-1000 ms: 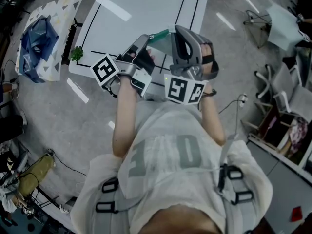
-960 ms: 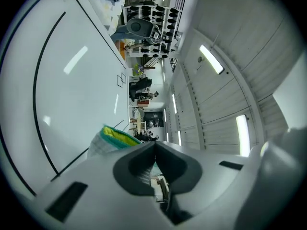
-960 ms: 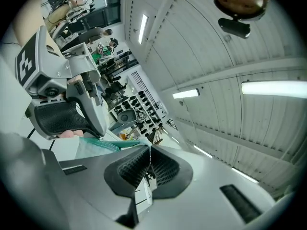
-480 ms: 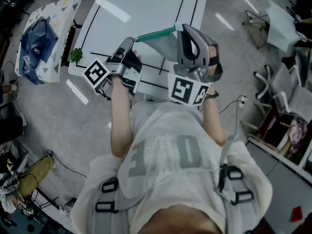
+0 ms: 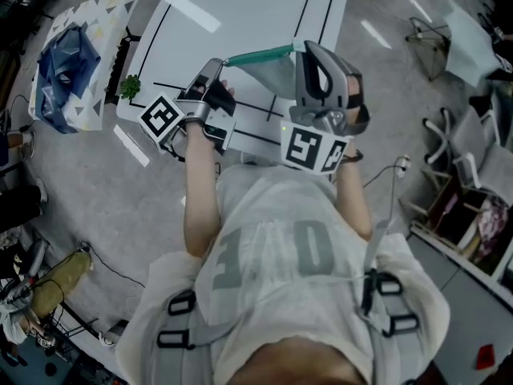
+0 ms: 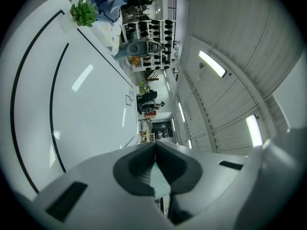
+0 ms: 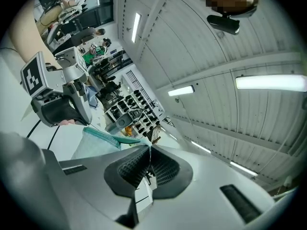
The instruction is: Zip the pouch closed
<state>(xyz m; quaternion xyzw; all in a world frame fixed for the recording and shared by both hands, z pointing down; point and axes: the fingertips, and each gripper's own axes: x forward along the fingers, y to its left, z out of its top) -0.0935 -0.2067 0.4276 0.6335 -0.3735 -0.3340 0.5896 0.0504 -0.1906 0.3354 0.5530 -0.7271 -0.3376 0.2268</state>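
A see-through pouch [image 5: 272,72] with a green zipper edge [image 5: 258,54] hangs stretched between my two grippers above the white table [image 5: 240,14]. My left gripper [image 5: 220,64] is shut on the pouch's left end; a pale green strip [image 6: 160,181] shows between its closed jaws [image 6: 155,145]. My right gripper [image 5: 298,46] is shut on the right end, and a small dark piece sits between its pads [image 7: 149,150]. I cannot tell whether that piece is the zipper pull. In the right gripper view the pouch [image 7: 96,145] runs across to the left gripper [image 7: 84,121].
Black lines mark the table. A small green plant [image 5: 130,87] stands at its left corner. A patterned side table with a blue bag [image 5: 68,58] is further left. Chairs [image 5: 449,135] and cables are on the floor at right.
My left gripper has moved left and away from the right one, drawing the green zipper edge out long and taut between them. The right gripper has stayed where it was.
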